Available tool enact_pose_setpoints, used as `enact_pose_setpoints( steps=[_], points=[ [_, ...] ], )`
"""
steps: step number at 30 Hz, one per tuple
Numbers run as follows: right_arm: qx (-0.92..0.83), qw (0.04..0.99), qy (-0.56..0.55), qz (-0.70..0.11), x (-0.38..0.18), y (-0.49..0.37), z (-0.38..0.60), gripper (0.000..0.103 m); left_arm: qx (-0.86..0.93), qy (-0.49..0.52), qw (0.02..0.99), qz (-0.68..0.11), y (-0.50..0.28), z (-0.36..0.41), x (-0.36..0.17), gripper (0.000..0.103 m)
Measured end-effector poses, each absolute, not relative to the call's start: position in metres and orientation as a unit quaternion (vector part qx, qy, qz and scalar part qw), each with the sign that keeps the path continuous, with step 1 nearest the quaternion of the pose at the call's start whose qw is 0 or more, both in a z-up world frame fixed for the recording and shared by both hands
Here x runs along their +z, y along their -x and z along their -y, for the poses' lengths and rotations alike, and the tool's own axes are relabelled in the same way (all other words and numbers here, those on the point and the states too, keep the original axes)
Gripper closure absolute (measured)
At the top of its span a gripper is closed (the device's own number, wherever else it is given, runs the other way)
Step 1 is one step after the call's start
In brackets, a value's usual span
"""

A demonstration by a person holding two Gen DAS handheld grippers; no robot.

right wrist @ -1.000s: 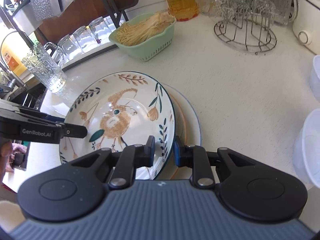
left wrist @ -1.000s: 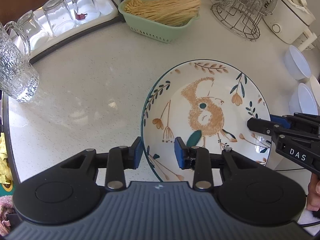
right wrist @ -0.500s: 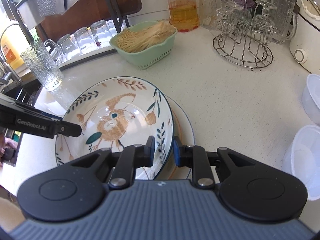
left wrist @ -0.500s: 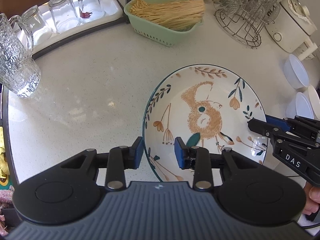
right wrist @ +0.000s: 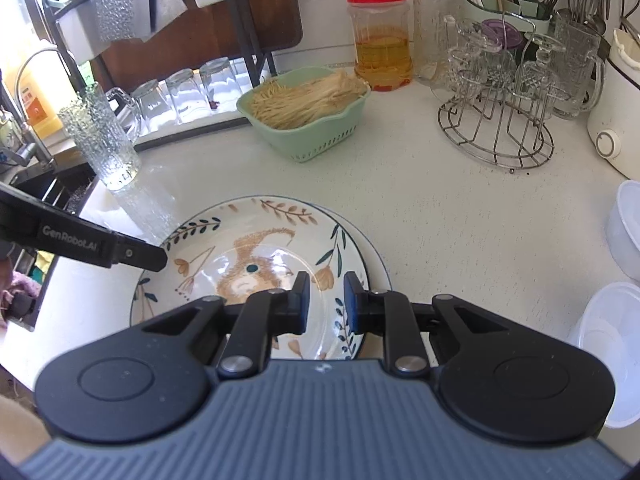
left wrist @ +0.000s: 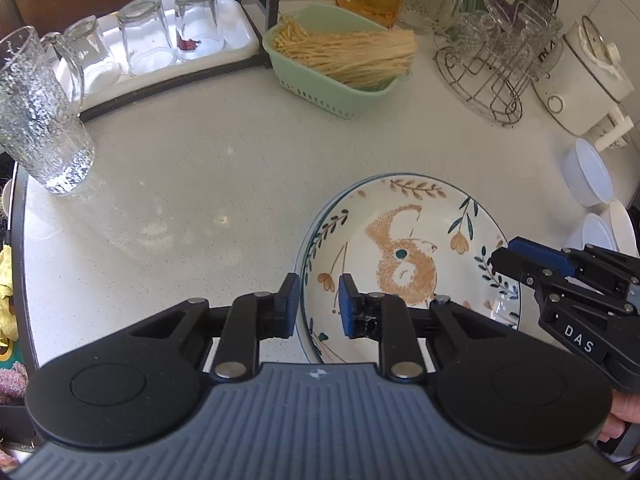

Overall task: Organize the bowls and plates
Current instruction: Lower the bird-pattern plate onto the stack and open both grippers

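Lowered since a second ago onto the plainer plate (right wrist: 374, 258) near the counter's (left wrist: 192, 184) front edge, the squirrel plate (left wrist: 404, 240) is resting nested while left tool (left wrist: 316, 304) and right tool (right wrist: 326, 300), both nipping its rim, are needing slow, simultaneous release.

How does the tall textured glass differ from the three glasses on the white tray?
The tall glass stands mouth up; the three glasses stand mouth down. The tall glass has a rough pattern; the three are smooth. The tall glass sits on the counter, the three on the tray. All are clear.
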State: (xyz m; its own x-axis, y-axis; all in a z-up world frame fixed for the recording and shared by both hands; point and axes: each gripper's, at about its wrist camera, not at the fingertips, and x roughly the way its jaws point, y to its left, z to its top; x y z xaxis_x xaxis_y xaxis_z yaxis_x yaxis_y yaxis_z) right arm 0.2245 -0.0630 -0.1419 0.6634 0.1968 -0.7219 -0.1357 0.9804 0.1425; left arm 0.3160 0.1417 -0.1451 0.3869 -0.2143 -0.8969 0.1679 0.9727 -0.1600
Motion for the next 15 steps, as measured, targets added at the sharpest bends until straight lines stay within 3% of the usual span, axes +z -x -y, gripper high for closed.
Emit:
enact_pose_setpoints(
  steps=[15],
  points=[
    [0.115,0.934,-0.063,-0.333,-0.084,-0.199,0.088,0.081,-0.093,0.06,0.87,-0.48,-0.287,-0.124,-0.088,0.078]
  ],
)
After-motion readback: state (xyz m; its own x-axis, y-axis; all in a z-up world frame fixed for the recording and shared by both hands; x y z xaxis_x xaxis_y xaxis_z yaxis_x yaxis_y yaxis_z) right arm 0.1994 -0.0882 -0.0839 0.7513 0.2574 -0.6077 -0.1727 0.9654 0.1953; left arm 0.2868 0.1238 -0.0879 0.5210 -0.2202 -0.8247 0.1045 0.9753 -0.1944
